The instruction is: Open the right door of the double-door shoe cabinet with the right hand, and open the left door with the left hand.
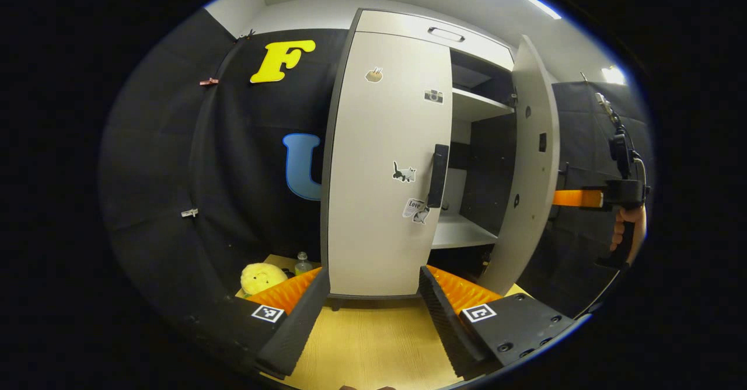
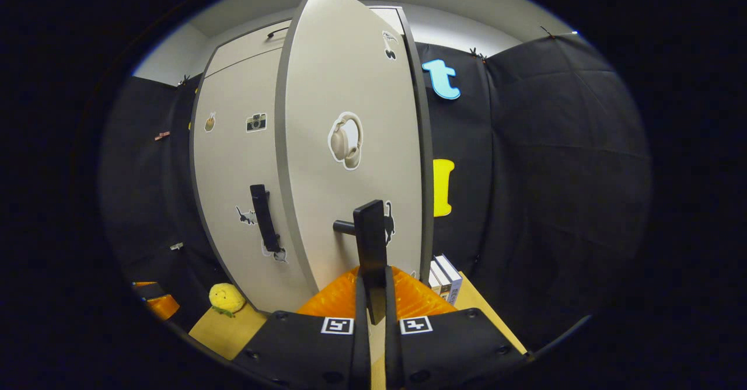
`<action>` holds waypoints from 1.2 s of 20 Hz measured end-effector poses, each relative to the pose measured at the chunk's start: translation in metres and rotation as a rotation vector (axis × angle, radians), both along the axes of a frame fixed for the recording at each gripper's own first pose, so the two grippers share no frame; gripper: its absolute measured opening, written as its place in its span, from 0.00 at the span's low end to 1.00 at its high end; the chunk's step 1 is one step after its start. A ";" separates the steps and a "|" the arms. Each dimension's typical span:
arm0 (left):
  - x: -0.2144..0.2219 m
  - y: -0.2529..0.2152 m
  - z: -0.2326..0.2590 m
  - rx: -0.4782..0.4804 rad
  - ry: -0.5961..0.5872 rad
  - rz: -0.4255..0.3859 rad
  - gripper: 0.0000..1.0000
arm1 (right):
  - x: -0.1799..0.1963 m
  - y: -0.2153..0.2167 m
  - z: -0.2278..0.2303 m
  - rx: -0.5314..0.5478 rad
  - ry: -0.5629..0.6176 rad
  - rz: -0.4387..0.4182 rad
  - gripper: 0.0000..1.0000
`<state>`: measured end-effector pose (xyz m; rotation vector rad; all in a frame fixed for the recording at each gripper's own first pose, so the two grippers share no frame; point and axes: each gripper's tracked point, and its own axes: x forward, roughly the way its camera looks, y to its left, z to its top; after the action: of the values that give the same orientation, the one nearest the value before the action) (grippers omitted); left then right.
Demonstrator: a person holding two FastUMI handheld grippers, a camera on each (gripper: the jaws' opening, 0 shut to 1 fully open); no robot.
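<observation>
Books (image 2: 446,278) partly behind door (image 2: 350,145).

— Where's the left gripper view looking?
— Straight at the closed left door (image 1: 385,162), from a little way back.
— And the right gripper view?
— Up against the open right door (image 2: 350,145); both views share the left door.

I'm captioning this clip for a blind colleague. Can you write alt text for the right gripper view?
The right tongs are shut on the black handle of the cabinet's right door, which stands partly open. To its left the left door is closed, with its own black handle; a yellow plush toy sits on the wooden surface below.
</observation>
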<state>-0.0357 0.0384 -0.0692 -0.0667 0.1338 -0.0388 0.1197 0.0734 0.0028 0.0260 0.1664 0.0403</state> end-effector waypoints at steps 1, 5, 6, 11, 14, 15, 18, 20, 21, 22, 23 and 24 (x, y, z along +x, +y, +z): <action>0.004 -0.003 0.001 -0.005 0.000 0.005 0.95 | -0.001 -0.004 -0.001 -0.005 0.002 -0.004 0.13; 0.020 -0.019 0.001 0.000 0.012 0.016 0.95 | -0.014 0.002 -0.009 0.091 0.067 0.024 0.13; 0.023 -0.023 0.000 0.009 0.016 0.018 0.95 | -0.015 0.002 -0.008 0.098 0.068 0.025 0.13; 0.038 -0.040 0.003 0.026 0.018 0.037 0.95 | -0.011 -0.036 -0.004 0.005 0.033 -0.053 0.13; 0.046 -0.053 0.004 0.035 0.020 0.034 0.95 | -0.009 -0.061 0.001 -0.005 0.013 -0.099 0.08; 0.050 -0.057 0.005 0.043 0.021 0.032 0.95 | -0.001 -0.053 -0.004 0.058 0.033 -0.065 0.05; 0.058 -0.075 0.003 0.050 0.028 0.011 0.95 | 0.000 -0.045 -0.001 0.031 0.030 -0.023 0.05; 0.059 -0.084 0.007 0.046 0.016 -0.015 0.95 | -0.012 -0.050 -0.006 -0.006 0.049 -0.021 0.05; 0.060 -0.086 0.009 0.049 0.006 -0.021 0.95 | -0.020 -0.049 -0.006 0.001 0.054 -0.015 0.05; 0.061 -0.087 0.010 0.056 -0.002 -0.025 0.95 | -0.029 -0.047 -0.008 0.010 0.059 -0.012 0.05; 0.062 -0.087 0.011 0.064 -0.004 -0.025 0.95 | -0.036 -0.045 -0.009 0.019 0.061 -0.006 0.05; 0.064 -0.086 0.010 0.069 -0.005 -0.024 0.95 | -0.044 -0.041 -0.008 0.035 0.058 -0.002 0.05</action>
<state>0.0282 -0.0472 -0.0591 0.0039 0.1311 -0.0587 0.0758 0.0326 -0.0049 0.0619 0.2232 0.0401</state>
